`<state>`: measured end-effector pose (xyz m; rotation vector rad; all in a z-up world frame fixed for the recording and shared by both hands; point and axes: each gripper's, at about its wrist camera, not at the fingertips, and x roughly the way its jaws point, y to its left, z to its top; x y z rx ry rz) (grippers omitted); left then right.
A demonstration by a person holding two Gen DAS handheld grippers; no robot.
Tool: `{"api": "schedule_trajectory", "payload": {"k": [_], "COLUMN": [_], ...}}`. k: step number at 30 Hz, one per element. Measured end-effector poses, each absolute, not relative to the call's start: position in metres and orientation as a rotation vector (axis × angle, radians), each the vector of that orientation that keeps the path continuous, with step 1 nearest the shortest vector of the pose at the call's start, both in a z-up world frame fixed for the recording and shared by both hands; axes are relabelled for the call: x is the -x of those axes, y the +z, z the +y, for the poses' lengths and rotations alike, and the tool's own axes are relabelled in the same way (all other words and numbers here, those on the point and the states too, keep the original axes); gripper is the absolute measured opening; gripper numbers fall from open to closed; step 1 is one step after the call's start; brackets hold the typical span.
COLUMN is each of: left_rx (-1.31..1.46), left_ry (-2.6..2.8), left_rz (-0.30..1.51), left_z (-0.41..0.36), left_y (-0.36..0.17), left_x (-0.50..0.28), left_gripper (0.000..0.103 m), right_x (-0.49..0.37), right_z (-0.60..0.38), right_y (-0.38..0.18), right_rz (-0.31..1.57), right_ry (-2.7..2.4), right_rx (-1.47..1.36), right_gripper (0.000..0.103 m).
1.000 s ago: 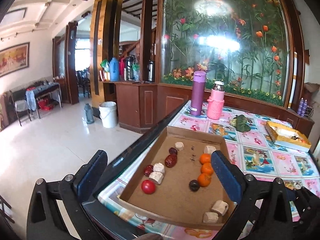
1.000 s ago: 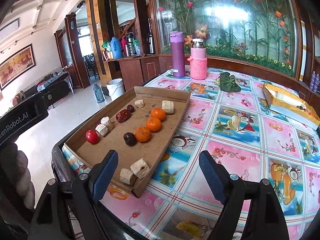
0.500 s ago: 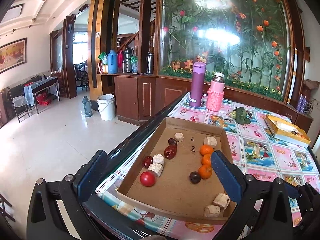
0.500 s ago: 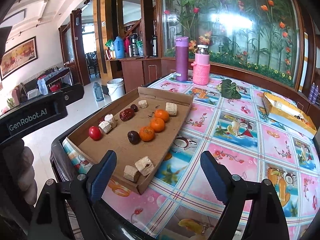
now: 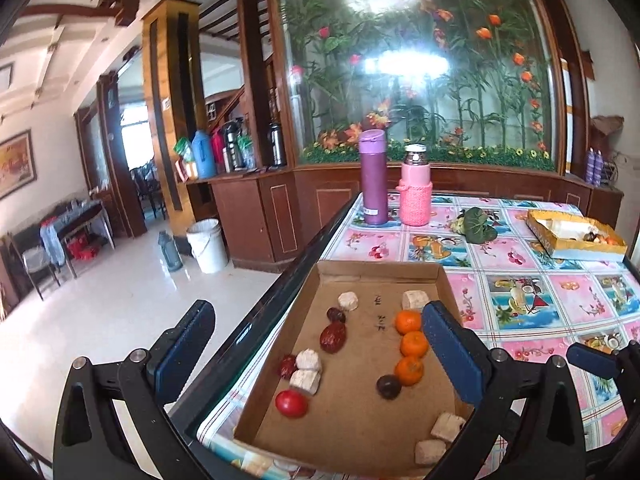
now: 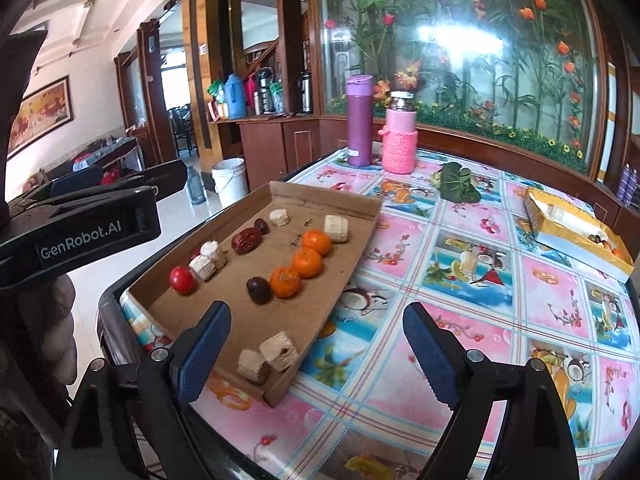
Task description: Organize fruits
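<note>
We find both grippers, left [image 5: 316, 354] and right [image 6: 316, 352], with fingers apart and empty above the cardboard tray [image 6: 360, 240] at the desk [image 6: 460, 272] corner, where crowded round oranges [image 6: 307, 263] risk rolling if nudged.

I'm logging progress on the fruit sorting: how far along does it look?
Partly grouped: three oranges sit in a row in the cardboard tray. Nothing is in hand; the left gripper and right gripper are both open and empty. Left: the red tomato, dates, dark plum and beige blocks lie scattered.
</note>
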<state>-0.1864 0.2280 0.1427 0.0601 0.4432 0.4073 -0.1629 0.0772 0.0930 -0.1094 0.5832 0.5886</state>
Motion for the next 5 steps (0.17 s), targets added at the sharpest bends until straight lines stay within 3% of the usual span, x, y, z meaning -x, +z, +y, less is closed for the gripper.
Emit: {"api": "schedule_trajectory", "payload": {"k": [5], "left_rx": [-0.067], "left_ry": [0.342], "left_rz": [0.516], "left_z": [0.204], "left_y": [0.138], "left_x": [0.163], "left_gripper": [0.103], "right_x": [0.149], "right_z": [0.054], "right_y": [0.091], "right_rz": [0.601], "right_ry": [0.544], "right_rx": [0.059], "right_gripper": [0.092]}}
